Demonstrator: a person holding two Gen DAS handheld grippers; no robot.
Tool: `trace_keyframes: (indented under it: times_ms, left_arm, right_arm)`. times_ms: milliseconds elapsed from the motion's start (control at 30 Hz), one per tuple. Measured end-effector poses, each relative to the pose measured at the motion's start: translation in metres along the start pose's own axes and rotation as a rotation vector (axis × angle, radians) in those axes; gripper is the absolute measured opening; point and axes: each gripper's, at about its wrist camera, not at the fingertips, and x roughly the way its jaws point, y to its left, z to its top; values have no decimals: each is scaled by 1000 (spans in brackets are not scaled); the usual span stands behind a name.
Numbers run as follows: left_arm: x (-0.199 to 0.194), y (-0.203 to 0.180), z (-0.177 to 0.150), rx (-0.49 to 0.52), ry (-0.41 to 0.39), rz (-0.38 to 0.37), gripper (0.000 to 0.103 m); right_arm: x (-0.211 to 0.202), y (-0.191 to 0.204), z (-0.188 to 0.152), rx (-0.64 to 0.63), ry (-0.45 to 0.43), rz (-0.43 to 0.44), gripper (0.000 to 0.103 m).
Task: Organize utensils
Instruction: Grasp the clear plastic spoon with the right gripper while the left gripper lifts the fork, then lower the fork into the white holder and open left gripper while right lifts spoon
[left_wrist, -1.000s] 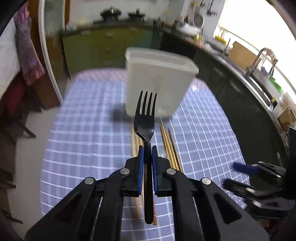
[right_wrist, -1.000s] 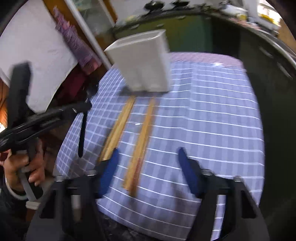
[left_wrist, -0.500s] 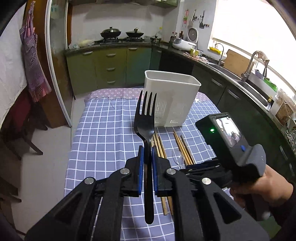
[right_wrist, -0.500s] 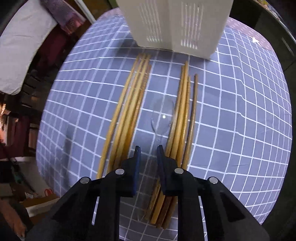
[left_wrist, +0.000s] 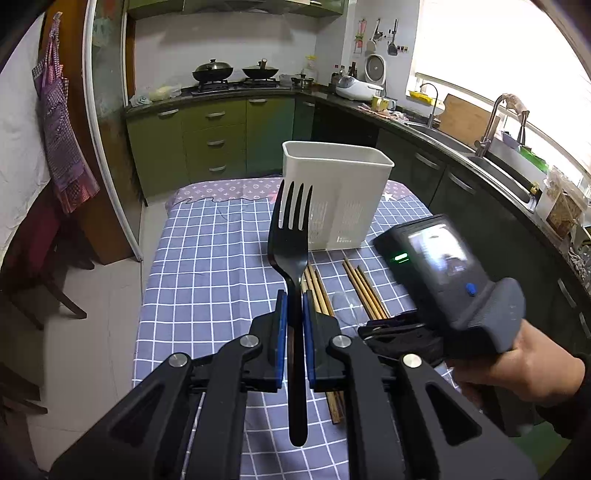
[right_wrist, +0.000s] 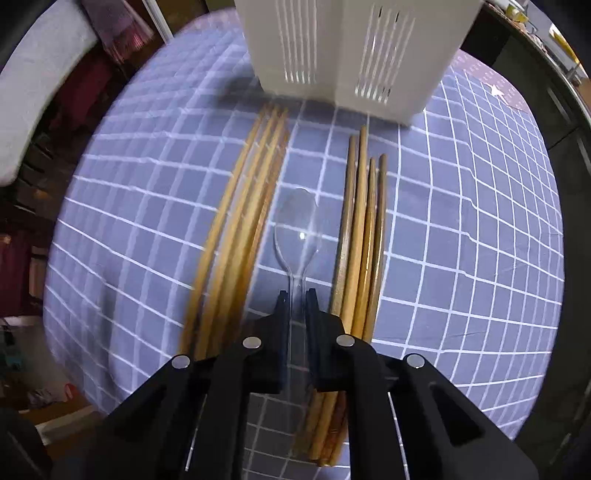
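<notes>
While chopsticks (right_wrist: 236, 236) flank it, right tongs (right_wrist: 296, 295) pinch the spoon (right_wrist: 295, 229).

checked tablecloth (left_wrist: 207, 280) — landmark | green cabinets (left_wrist: 221, 140) beyond its far end | two woks (left_wrist: 236, 69) on stove above cabinets | sink faucet (left_wrist: 495, 118) to its right | purple apron (left_wrist: 59, 122) hanging to its left

The right gripper (right_wrist: 295, 295) is closed on the handle of a clear plastic spoon (right_wrist: 295, 229), which lies between two bundles of chopsticks (right_wrist: 236, 236) on the checked table (right_wrist: 461, 240). A white slotted caddy (right_wrist: 347, 48) stands at the far end.
</notes>
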Motion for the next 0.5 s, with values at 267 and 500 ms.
trace_keyframes:
  times_ms: [267,500]
  left_arm:
    - [-10,-2,61,-13,-137,-56,8]
    - [18,-25,159,-15,-410,-126,8]
  right_arm:
    - [-129,-39,-32,0,-378,212,9]
    - [-173,-83,-61,37,-534,290,10]
